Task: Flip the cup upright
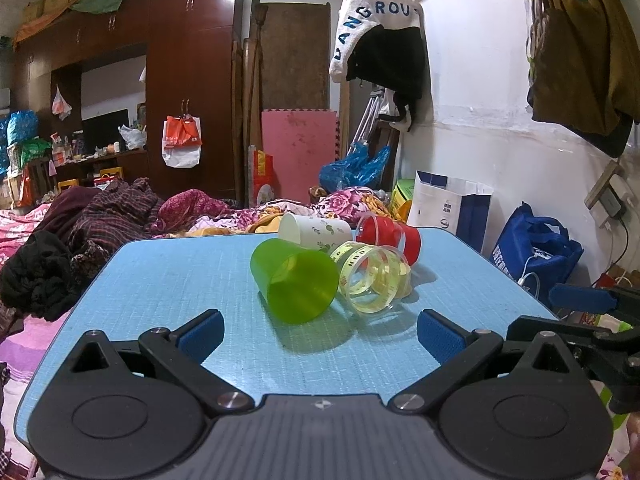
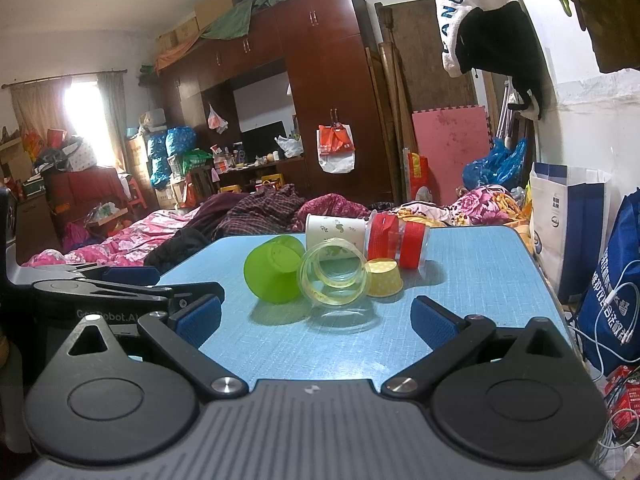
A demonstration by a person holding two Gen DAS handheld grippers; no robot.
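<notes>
Several cups lie on their sides on the blue table [image 1: 168, 280]: a green plastic cup [image 1: 296, 280], a clear cup with yellow print [image 1: 372, 280], a white paper cup with leaf print [image 1: 316, 232] and a clear cup with red bands [image 1: 390, 238]. In the right wrist view the green cup [image 2: 274, 270], clear yellow-print cup [image 2: 334, 276], white cup [image 2: 336, 234] and red-banded cup [image 2: 396, 240] show, plus a small yellow dotted cup [image 2: 386, 278]. My left gripper [image 1: 320, 330] is open and empty, just short of the green cup. My right gripper [image 2: 316, 320] is open and empty, short of the clear cup.
A bed with flowered bedding and dark clothes [image 1: 100, 216] lies beyond the table's far and left edges. A white paper bag [image 1: 448, 206] and a blue bag [image 1: 536, 252] stand right of the table by the wall. The left gripper's body [image 2: 100, 292] shows left in the right wrist view.
</notes>
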